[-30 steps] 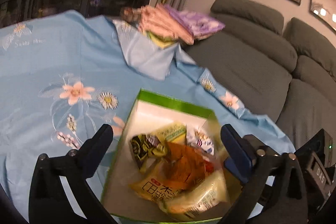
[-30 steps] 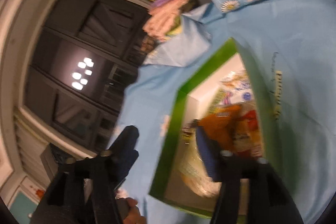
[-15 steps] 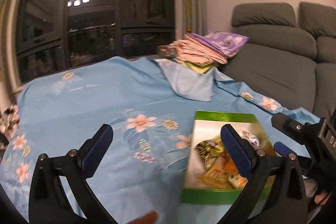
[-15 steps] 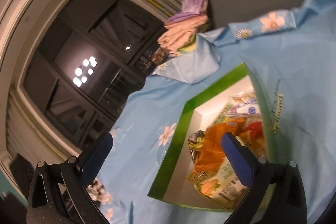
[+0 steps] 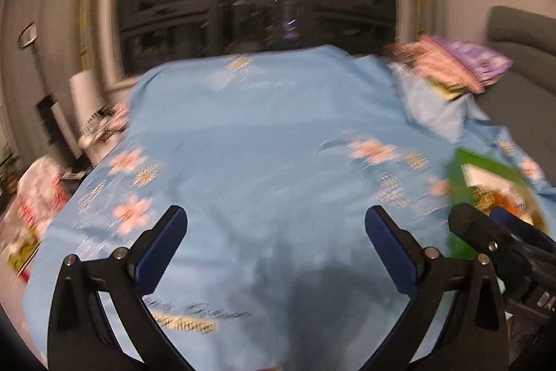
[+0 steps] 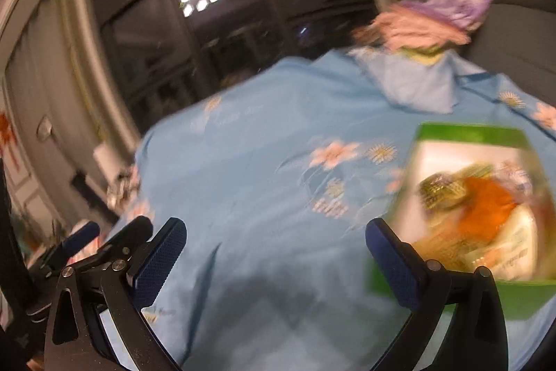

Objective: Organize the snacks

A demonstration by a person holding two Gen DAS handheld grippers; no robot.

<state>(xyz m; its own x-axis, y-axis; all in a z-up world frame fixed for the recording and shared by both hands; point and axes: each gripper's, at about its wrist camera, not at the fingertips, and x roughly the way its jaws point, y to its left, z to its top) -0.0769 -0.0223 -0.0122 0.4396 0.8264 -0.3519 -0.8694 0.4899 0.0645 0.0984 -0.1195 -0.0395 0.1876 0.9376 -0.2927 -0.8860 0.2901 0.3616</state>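
Note:
A green box (image 6: 469, 134) with white inside holds several snack packets (image 6: 483, 211); it lies on the blue flowered cloth (image 6: 278, 162), right of my right gripper (image 6: 274, 259). In the left wrist view the box (image 5: 458, 176) sits at the far right edge. My left gripper (image 5: 276, 242) is open and empty over bare cloth (image 5: 260, 145). My right gripper is open and empty too; it shows in the left wrist view (image 5: 500, 232) in front of the box. Both views are blurred.
A stack of folded pink and purple cloths (image 5: 448, 65) lies at the far right corner beside a grey sofa (image 5: 521, 33). Patterned packages (image 5: 38, 197) sit at the cloth's left edge. Dark windows (image 5: 257, 6) stand behind.
Both grippers have swung left and away from the box. The box has gone from between the left gripper's fingers to the far right. The right gripper has levelled out.

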